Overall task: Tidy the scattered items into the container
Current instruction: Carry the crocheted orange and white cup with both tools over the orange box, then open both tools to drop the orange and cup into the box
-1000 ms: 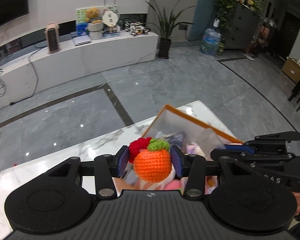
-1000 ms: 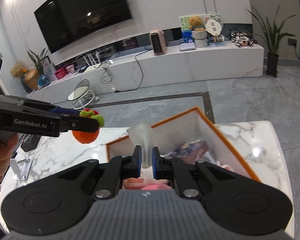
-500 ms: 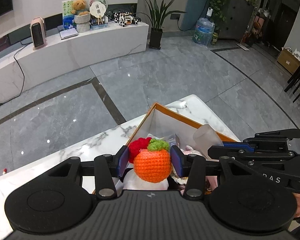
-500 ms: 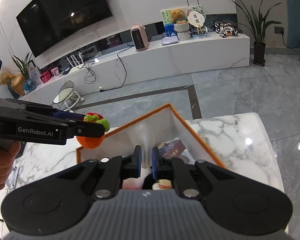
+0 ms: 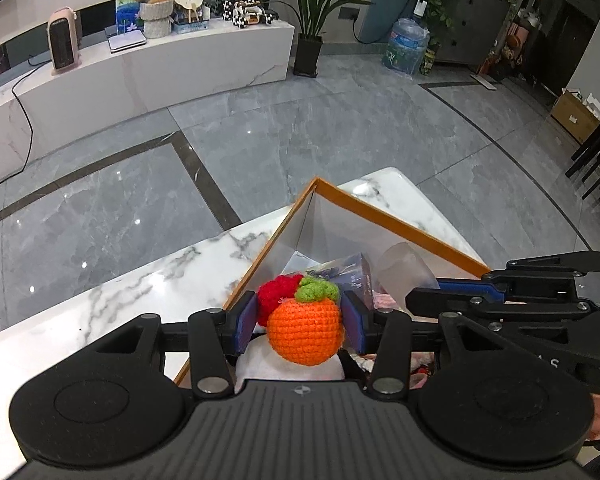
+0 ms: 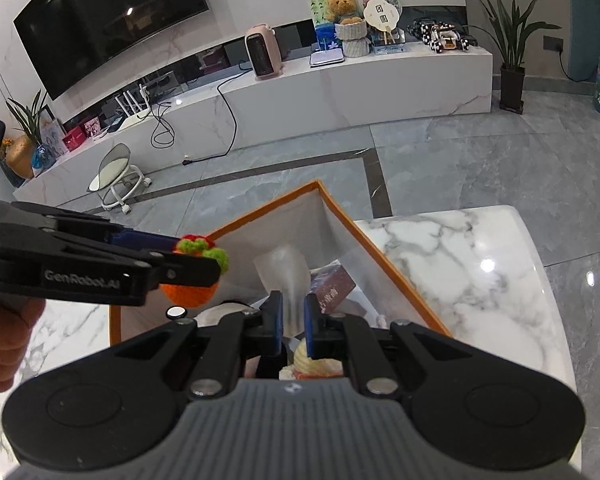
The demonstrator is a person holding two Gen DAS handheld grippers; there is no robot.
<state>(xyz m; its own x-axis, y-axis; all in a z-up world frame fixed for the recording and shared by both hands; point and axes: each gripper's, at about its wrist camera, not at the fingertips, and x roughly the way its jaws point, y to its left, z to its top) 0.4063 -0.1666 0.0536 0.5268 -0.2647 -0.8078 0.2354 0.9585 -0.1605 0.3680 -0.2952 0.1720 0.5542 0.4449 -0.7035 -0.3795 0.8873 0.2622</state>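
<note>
My left gripper is shut on an orange crochet fruit with a green top and a red ball beside it, held over the near left part of the orange-rimmed box. In the right wrist view the fruit hangs over the box. My right gripper is shut on a clear plastic cup and holds it above the box; the cup also shows in the left wrist view. The box holds a dark packet, pink and white items.
The box stands on a white marble table whose far edge drops to a grey tiled floor. A small round white object lies by the box's left wall.
Both grippers have moved forward and lower over the box, each still holding its item. The cup has tilted down toward the box's inside.
</note>
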